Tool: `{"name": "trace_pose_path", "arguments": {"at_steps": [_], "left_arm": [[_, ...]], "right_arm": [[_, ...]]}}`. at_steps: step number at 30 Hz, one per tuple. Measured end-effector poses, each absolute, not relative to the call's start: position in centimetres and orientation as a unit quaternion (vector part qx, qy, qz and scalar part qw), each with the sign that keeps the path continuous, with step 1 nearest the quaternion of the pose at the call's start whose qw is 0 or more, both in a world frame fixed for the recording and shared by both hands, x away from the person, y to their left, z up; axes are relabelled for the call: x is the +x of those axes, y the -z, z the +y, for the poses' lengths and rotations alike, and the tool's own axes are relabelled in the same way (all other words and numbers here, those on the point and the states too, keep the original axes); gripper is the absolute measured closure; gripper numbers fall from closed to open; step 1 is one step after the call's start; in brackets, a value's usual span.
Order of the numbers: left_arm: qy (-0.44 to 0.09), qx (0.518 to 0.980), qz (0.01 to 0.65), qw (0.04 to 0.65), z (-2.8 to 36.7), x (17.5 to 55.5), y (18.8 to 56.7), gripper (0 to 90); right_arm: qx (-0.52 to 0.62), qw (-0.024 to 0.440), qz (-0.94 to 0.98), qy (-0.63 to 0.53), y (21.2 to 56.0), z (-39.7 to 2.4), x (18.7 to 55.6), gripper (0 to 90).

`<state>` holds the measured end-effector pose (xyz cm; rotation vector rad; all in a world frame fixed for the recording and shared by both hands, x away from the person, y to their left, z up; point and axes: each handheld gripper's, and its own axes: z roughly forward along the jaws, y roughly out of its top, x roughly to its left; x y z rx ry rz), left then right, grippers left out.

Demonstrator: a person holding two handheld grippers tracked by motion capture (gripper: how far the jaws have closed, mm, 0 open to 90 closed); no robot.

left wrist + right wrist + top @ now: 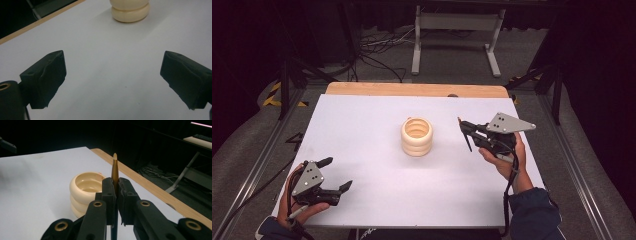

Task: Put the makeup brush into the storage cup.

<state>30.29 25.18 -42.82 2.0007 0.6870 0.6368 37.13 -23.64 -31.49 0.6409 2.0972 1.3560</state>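
Dark lab: floor cables point(382, 47), frame point(457, 22)

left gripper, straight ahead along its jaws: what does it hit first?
Likely the cream ribbed cup. The left gripper is open, with bare white tabletop between it and the cup, which sits slightly right of its centre line, so a glancing miss is possible.

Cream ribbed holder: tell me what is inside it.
The cream ribbed holder looks empty where visible. Its near wall hides part of the bottom. The pen is outside, clamped in the right tool.

No readable text, no labels, no brands, no numbers, no signs
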Motion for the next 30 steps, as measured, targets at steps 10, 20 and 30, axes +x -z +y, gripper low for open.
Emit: {"name": "trace_pose_path", "arguments": {"at_steps": [10,20,30], "left_arm": [[-0.259,0.809,0.276,0.45,25.2,30.2,42.9,6.8],[-0.26,0.808,0.273,0.452,25.2,30.2,42.8,6.7],[-0.261,0.806,0.274,0.454,25.3,30.1,42.7,6.7]], "right_arm": [[0.236,0.275,0.77,-0.526,31.0,-22.6,37.8,84.4],[0.228,0.273,0.763,-0.54,30.7,-20.7,38.3,84.4],[0.224,0.272,0.754,-0.555,30.2,-19.3,39.0,84.4]]}}
